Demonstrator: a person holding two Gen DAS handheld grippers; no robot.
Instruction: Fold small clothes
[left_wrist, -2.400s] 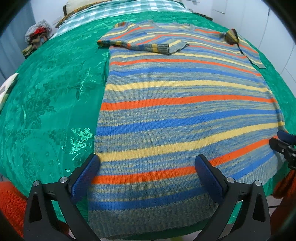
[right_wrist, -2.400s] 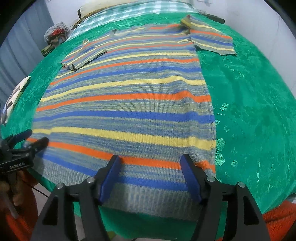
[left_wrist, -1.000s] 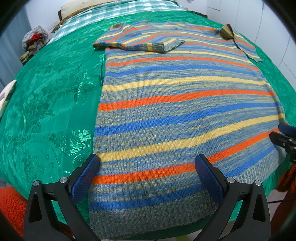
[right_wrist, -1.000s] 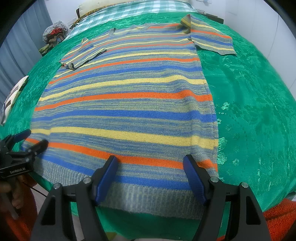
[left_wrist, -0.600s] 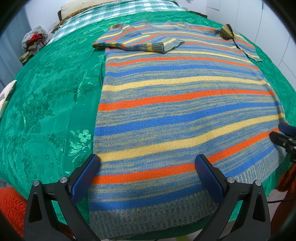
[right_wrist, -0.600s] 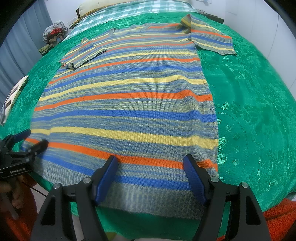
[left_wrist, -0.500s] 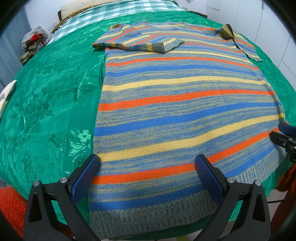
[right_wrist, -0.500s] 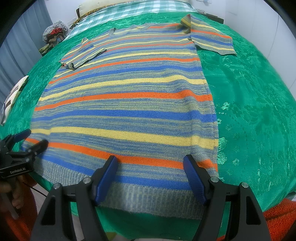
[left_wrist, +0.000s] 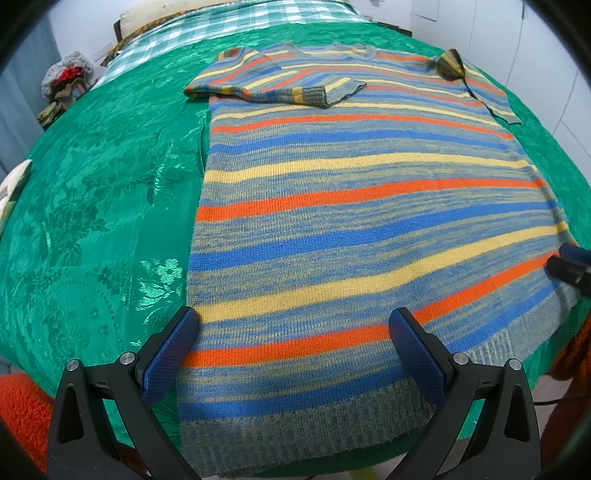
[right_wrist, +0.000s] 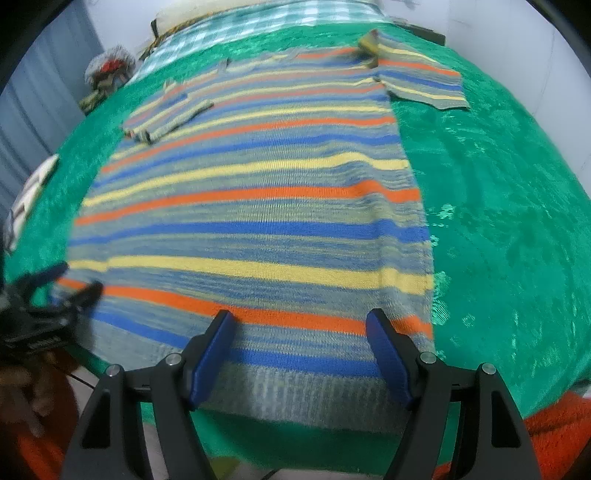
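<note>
Knitted wool, the striped sweater (left_wrist: 362, 229) should be soft, floppy and stretchy, so with my left gripper (left_wrist: 291, 350) and right gripper (right_wrist: 301, 347) both spread wide, I'd pinch its ribbed hem (left_wrist: 295, 424) at the bottom of the frame near each corner.

- The right-wrist view is smeared, so the striped sweater (right_wrist: 255, 229) knit reads soft.
- The right gripper (left_wrist: 569, 264) is cut off by the left-wrist view's edge.

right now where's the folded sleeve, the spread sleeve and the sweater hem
folded sleeve (left_wrist: 280, 86), left wrist view, on its striped middle
spread sleeve (right_wrist: 421, 83), right wrist view, mid-panel
sweater hem (left_wrist: 295, 428), left wrist view, ribbed band between the open fingers
</note>
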